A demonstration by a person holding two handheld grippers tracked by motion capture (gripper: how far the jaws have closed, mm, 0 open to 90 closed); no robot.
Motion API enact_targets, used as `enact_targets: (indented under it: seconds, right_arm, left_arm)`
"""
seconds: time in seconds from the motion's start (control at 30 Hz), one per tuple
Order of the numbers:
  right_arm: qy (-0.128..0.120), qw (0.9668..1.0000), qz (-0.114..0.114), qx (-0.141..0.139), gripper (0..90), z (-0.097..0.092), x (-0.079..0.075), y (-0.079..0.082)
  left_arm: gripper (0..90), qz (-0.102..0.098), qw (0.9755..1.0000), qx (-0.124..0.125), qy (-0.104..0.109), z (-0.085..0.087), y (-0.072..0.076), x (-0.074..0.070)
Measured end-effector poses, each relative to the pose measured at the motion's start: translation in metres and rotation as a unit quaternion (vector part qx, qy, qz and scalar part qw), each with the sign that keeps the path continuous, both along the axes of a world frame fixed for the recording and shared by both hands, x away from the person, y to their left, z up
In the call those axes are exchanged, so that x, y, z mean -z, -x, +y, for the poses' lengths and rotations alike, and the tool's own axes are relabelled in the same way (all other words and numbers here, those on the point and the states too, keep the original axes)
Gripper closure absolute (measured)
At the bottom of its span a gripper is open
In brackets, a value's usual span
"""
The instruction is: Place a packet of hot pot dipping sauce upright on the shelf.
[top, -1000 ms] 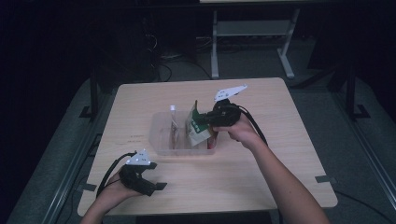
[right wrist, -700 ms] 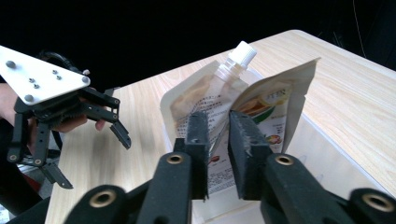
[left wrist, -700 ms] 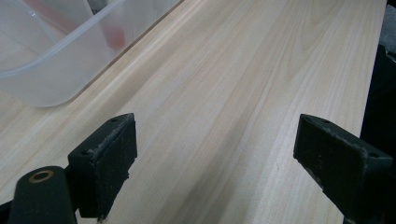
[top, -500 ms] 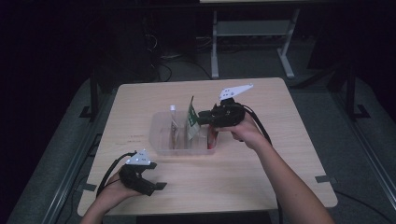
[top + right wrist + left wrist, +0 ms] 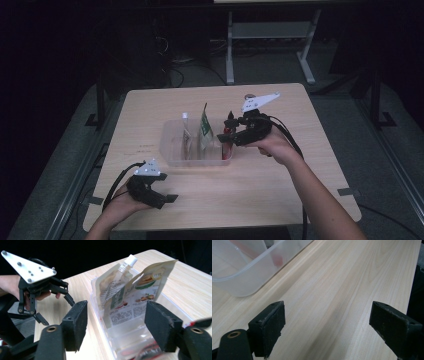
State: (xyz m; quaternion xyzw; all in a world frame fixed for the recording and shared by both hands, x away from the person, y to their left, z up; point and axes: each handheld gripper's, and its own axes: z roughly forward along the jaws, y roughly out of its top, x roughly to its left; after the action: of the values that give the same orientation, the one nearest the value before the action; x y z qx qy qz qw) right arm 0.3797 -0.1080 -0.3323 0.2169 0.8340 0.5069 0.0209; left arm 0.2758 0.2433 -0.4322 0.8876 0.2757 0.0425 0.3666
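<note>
Hovering at the right end of the clear plastic bin (image 5: pixel 172 152), the right gripper (image 5: pixel 227 132) is standing with its jaws apart and nothing between the pads; they have just been opening. In the right gripper view the two black pads are framing the bin's contents from a little way off, touching none of them.

Two pouches are standing upright inside the bin. The spouted pouch (image 5: pixel 112 282), with a white cap, is leaning against the flat printed pouch (image 5: pixel 140 293), which is partly overlapping it. Small print is covering both fronts, but it is too fine and blurred to read; no brand is making itself out. A round picture of food is showing near the flat pouch's top, and a green panel lower down.

A red packet (image 5: pixel 227 145) is lying low at the bin's right end, just below the right gripper. Its shape is hard to tell: in the right gripper view only red slivers are peeking past the jaws at the bottom edge, cut off by the frame.

The left gripper (image 5: pixel 162 197) is resting near the table's (image 5: pixel 280 190) front left edge, well apart from the bin, jaws spread wide over bare wood, holding nothing. The bin's corner is showing frosted and blurred in the left gripper view.
</note>
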Motion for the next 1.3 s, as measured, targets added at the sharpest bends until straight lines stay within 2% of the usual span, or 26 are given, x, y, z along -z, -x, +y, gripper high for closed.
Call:
enact_targets:
  seconds: [0.23, 0.4, 0.57, 0.6, 0.7, 0.77, 0.87, 0.9, 1.03, 1.07, 1.1, 1.13, 1.17, 1.23, 1.3]
  right_arm:
    - [-0.006, 0.9997, -0.018, 0.012, 31.6, -0.019, -0.003, 0.022]
    - [-0.001, 0.9991, -0.03, 0.029, 30.4, -0.038, 0.003, 0.039]
    - [-0.001, 0.9989, -0.028, 0.039, 28.6, -0.051, 0.01, 0.05]
    - [0.001, 0.9986, -0.03, 0.045, 27.7, -0.059, 0.015, 0.058]
    - [0.001, 0.9981, -0.033, 0.052, 26.9, -0.066, 0.02, 0.064]
    - [0.002, 0.9974, -0.033, 0.065, 25.6, -0.076, 0.027, 0.07]
    - [0.003, 0.9969, -0.031, 0.072, 25.0, -0.083, 0.033, 0.074]
    - [0.007, 0.9962, -0.029, 0.081, 24.2, -0.089, 0.041, 0.077]
    - [0.013, 0.995, -0.023, 0.097, 22.9, -0.096, 0.053, 0.08]
    - [0.02, 0.994, -0.02, 0.106, 22.3, -0.099, 0.062, 0.082]
    - [0.02, 0.994, -0.02, 0.106, 22.3, -0.099, 0.062, 0.082]
    - [0.032, 0.9928, -0.015, 0.114, 20.5, -0.103, 0.071, 0.084]
    - [0.032, 0.9928, -0.015, 0.114, 20.5, -0.103, 0.071, 0.084]
    - [0.057, 0.9904, -0.015, 0.125, 19.5, -0.107, 0.085, 0.089]
    - [0.069, 0.989, -0.01, 0.13, 18.8, -0.109, 0.092, 0.091]
  left_arm:
    - [12.9, 0.0, 1.0, 0.004, -0.003, -0.001, 0.002, -0.001]
    - [13.4, -0.003, 1.0, 0.003, 0.0, 0.0, 0.005, -0.006]
    - [13.3, -0.001, 1.0, 0.0, 0.006, 0.001, 0.007, -0.007]
    - [13.3, -0.003, 1.0, -0.001, 0.005, 0.002, 0.008, -0.006]
    - [13.3, 0.0, 1.0, -0.005, 0.006, 0.004, 0.012, -0.005]
    - [13.3, -0.006, 1.0, -0.005, 0.005, 0.006, 0.013, -0.005]
    - [13.4, -0.011, 0.9999, -0.009, 0.007, 0.007, 0.015, -0.005]
    - [13.5, -0.012, 0.9998, -0.014, 0.009, 0.008, 0.016, -0.004]
    - [13.8, -0.019, 0.9996, -0.018, 0.002, 0.009, 0.017, -0.001]
    - [13.8, -0.019, 0.9997, -0.018, -0.002, 0.01, 0.018, 0.0]
    - [13.8, -0.018, 0.9997, -0.018, -0.001, 0.011, 0.018, 0.001]
    - [13.9, -0.017, 0.9996, -0.021, 0.002, 0.011, 0.018, 0.003]
    - [13.9, -0.016, 0.9996, -0.022, 0.003, 0.012, 0.019, 0.005]
    - [14.0, -0.014, 0.9997, -0.021, -0.005, 0.014, 0.019, 0.008]
    - [14.2, -0.015, 0.9997, -0.017, -0.013, 0.016, 0.019, 0.01]
